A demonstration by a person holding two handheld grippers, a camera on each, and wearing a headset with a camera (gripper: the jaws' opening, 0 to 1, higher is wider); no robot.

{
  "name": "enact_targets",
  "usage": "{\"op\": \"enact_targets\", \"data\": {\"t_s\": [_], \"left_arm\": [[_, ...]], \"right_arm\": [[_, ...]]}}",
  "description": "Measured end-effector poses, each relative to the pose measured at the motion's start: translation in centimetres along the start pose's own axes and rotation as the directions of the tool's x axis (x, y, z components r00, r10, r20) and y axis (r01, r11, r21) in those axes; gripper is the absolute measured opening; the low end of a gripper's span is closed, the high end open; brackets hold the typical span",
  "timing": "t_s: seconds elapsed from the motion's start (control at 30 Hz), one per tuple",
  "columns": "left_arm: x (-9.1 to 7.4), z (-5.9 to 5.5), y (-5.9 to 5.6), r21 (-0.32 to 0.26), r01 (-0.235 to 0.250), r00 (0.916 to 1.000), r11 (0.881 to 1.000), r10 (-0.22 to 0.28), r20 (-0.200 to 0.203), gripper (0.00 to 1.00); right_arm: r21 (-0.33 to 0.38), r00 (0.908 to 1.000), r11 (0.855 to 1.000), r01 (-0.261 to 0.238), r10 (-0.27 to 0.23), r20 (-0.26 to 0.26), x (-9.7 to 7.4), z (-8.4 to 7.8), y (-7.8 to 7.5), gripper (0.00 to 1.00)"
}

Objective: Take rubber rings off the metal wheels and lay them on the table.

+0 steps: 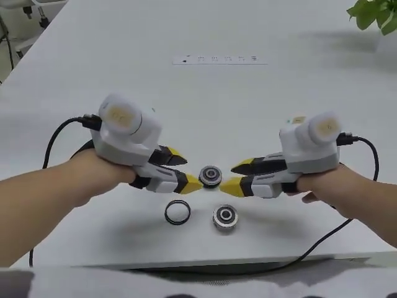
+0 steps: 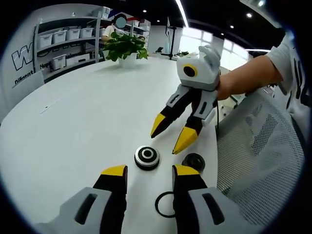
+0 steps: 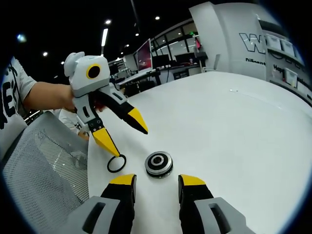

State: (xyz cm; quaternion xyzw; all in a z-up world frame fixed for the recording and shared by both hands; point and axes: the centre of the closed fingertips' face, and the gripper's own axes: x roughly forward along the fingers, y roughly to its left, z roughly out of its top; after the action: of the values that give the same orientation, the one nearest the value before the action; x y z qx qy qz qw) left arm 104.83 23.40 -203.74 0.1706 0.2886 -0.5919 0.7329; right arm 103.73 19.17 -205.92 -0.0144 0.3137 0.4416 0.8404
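A metal wheel (image 1: 210, 176) with a dark rubber ring around it lies flat on the white table (image 1: 248, 112), between my two grippers. My left gripper (image 1: 189, 171) comes at it from the left and my right gripper (image 1: 229, 177) from the right; both are open and hold nothing. In the left gripper view the wheel (image 2: 147, 157) sits just beyond my open jaws (image 2: 150, 170), with the right gripper (image 2: 170, 137) facing them. The right gripper view has the wheel (image 3: 159, 164) before its own tips (image 3: 158, 180). A second wheel (image 1: 225, 216) and a loose black ring (image 1: 177, 212) lie nearer the table's front edge.
A flush power-socket strip (image 1: 220, 59) sits far back on the table. A potted plant (image 1: 375, 12) stands at the far right corner. Black cables (image 1: 56, 139) trail from both grippers. A grey mesh chair (image 2: 263, 146) stands at the table's near edge.
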Motion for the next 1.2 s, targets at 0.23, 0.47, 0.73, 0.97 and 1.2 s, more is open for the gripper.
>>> {"op": "enact_targets", "data": {"t_s": [0.23,0.47,0.73,0.97,1.2], "left_arm": [[1.2,0.2,-0.2,-0.001,0.012,0.9999,1.0,-0.012,-0.005,0.28],[2.4,0.4,-0.1,-0.008,0.021,0.9997,1.0,-0.021,-0.01,0.24],[3.3,0.5,-0.3,0.004,0.024,0.9995,1.0,-0.024,-0.019,0.2],[3.8,0.4,0.0,0.01,0.017,0.9996,1.0,-0.016,-0.025,0.15],[3.9,0.3,0.6,0.079,-0.022,0.9995,0.997,0.024,-0.022,0.08]], "right_arm": [[0.0,1.0,1.0,0.001,-0.001,0.0,0.0,0.1,0.0,0.32],[-0.002,1.0,1.0,-0.001,0.001,-0.008,0.1,-0.2,-0.1,0.32],[-0.006,0.9999,1.0,-0.002,0.002,-0.014,0.2,-0.4,-0.3,0.32],[-0.006,0.9999,1.0,0.0,0.0,-0.016,0.2,-0.5,-0.4,0.32],[-0.006,0.9999,1.0,-0.002,0.002,-0.015,0.3,-0.5,-0.3,0.32]]}}
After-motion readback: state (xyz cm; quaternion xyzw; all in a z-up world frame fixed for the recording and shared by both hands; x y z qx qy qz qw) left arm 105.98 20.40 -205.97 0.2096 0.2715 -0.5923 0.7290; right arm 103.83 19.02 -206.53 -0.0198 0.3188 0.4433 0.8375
